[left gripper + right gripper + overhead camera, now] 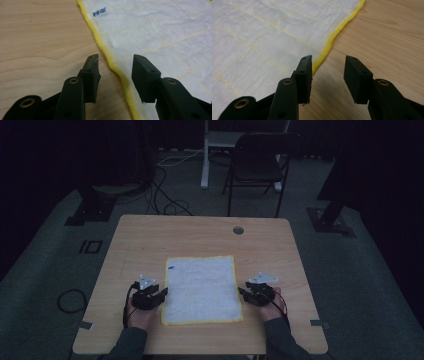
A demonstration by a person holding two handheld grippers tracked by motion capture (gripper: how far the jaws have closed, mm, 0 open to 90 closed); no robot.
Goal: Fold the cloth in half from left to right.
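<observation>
A white cloth with a yellow hem (201, 289) lies flat in the middle of the wooden table (150, 235). My left gripper (161, 295) sits at the cloth's left edge, jaws open. In the left gripper view the yellow hem (117, 70) runs between the two jaws of that gripper (115, 67), and the pads do not press on it; a small blue-printed label (98, 12) shows near the far corner. My right gripper (243, 293) rests at the cloth's right edge, open. In the right gripper view the cloth (262, 32) lies left of my right gripper (327, 66), its hem (322, 56) by the left jaw.
A round cable hole (238, 230) is set in the table's far side. A dark folding chair (257, 162) and a white desk leg (205, 155) stand beyond the table. Cables (165, 200) trail on the grey carpet.
</observation>
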